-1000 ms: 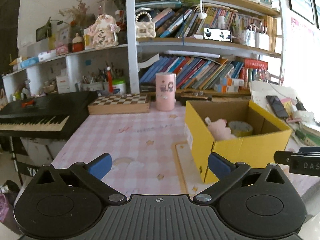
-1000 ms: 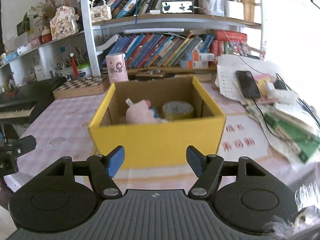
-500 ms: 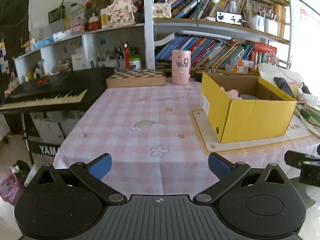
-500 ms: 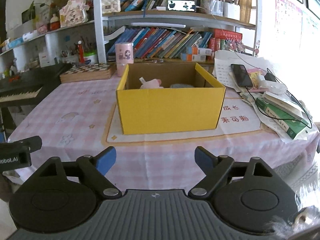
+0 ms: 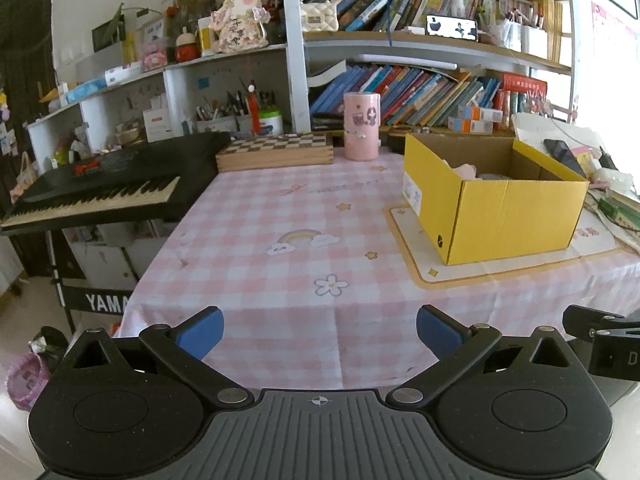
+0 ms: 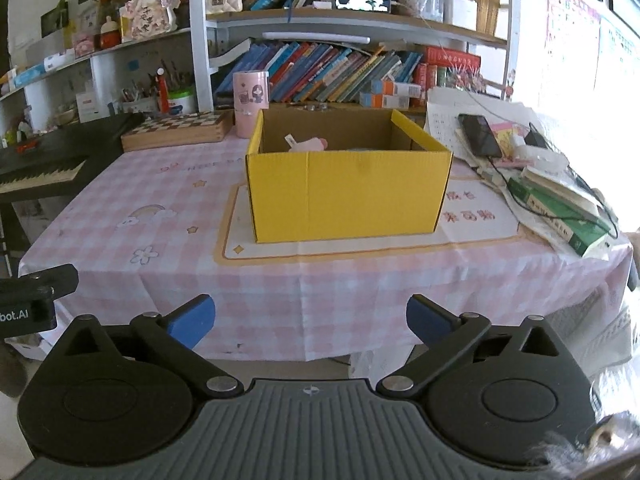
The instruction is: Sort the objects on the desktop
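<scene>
A yellow cardboard box stands on a cream mat on the pink checked tablecloth; it also shows in the left wrist view at the right. A pink plush toy peeks over its rim, and is just visible in the left wrist view. My left gripper is open and empty, held off the table's front edge. My right gripper is open and empty, in front of the box and off the table's front edge.
A pink cylinder and a wooden chessboard box stand at the back. A black keyboard is left of the table. Books, a phone and cables lie at the right. Bookshelves fill the back wall.
Both grippers have pulled back and away from the box, from over the table to beyond its front edge. The right gripper's jaws have opened wider.
</scene>
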